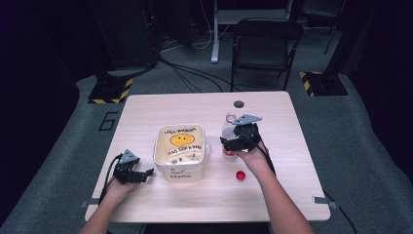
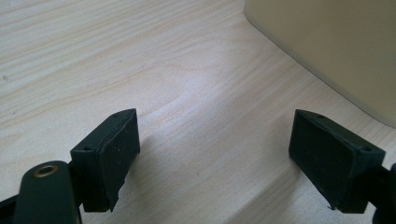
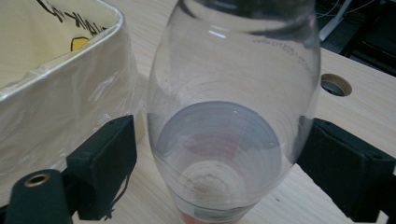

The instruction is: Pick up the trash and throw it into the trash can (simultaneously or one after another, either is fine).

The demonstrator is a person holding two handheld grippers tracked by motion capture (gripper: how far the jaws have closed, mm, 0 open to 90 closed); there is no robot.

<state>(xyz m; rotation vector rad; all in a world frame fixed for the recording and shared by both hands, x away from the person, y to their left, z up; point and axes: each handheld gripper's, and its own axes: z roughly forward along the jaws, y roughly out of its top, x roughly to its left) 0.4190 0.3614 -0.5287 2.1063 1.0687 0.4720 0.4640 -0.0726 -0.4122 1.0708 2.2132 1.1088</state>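
Right tool (image 1: 233,141) of mine stands near the middle of the table (image 1: 292,195), a little toward the right edge, with a clear bottle (image 3: 233,126) between its jaws. From the right gripper view, the right pad (image 3: 348,172) touches the bottle's wall, while the left pad (image 3: 105,163) stands just off the glass with a sliver of table showing between. So I read the jaws as wide around the bottle, not clamped on it. The bottle stands upright on the table, just right of the tub (image 1: 179,151), with a little reddish liquid near its base. Its neck is open at the top, as far as I can tell from the high view.

A red cap (image 1: 240,175) lies on the table toward the near edge, apart from the bottle and just by my right wrist.

The tub sits at the middle of the table, cream with a yellow smiley and black lettering inside, lined with a clear film that folds over its rim.

My left tool (image 2: 215,154) rests low over the table near the near left corner, jaws wide with bare wood between the pads. The tub's outer wall (image 2: 327,46) lies just ahead of it, not touching.

A round hole (image 1: 238,104) sits in the table toward the far edge, beyond the bottle.
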